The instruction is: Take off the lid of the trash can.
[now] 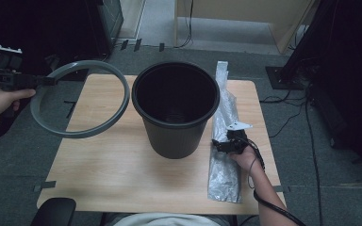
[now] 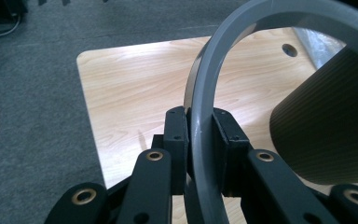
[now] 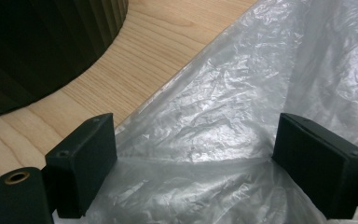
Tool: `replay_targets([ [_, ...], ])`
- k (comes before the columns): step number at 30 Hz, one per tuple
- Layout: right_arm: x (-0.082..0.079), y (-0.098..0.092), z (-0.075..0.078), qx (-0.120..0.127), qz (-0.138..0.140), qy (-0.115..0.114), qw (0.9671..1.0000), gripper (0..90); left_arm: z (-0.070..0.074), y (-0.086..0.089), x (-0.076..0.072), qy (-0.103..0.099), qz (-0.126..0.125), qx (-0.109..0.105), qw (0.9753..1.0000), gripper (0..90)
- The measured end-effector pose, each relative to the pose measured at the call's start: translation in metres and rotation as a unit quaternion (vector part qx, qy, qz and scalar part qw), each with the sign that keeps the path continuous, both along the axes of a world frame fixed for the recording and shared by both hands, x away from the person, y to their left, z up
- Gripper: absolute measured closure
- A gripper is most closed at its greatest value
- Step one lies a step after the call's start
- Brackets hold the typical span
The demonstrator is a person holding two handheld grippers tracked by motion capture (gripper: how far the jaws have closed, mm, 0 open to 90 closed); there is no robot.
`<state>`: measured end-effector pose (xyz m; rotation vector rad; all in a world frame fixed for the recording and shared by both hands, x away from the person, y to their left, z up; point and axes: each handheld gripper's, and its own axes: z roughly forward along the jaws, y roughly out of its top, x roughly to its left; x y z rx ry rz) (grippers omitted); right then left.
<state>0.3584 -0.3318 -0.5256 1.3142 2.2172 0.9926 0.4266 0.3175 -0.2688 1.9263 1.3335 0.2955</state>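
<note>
Ring (image 1: 80, 99), clamped edge-on by the left gripper (image 1: 47, 81), hangs off the table's (image 1: 113, 179) left edge, probably to free the bin (image 1: 176, 106) mouth for lining. Right gripper (image 1: 220, 145), jaws wide, straddles the bag (image 1: 224, 174) lying right of the bin. The left gripper view shows the pads (image 2: 176, 135) pinching the ring; the right gripper view shows the film between the parted jaws, ungripped.

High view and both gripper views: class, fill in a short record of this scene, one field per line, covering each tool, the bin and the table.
left tool: shut on ring, held over the table's left edge
right tool: open, jaws either side of bag
bin: upright, mid-table, no liner visible
bag: flat, clear plastic, right of bin
table: light wood
</note>
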Motion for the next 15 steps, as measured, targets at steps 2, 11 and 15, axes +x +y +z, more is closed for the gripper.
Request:
replay_targets([
  [2, 0.0, 0.0, 0.0, 0.0, 0.0, 0.0, 1.0, 12.9, -0.005, 0.003, -0.002, 0.001, 0.005, -0.002, 1.0, 77.4],
  [11, 0.0, 0.0, 0.0, 0.0, 0.0, -0.001, 1.0, 12.9, -0.021, 0.002, -0.002, 0.001, 0.02, 0.002, 0.9998, 77.5],
  [15, 0.0, 0.0, 0.0, 0.0, 0.0, -0.001, 1.0, 13.0, -0.031, -0.001, 0.0, 0.004, 0.021, 0.005, 0.9998, 77.4],
])
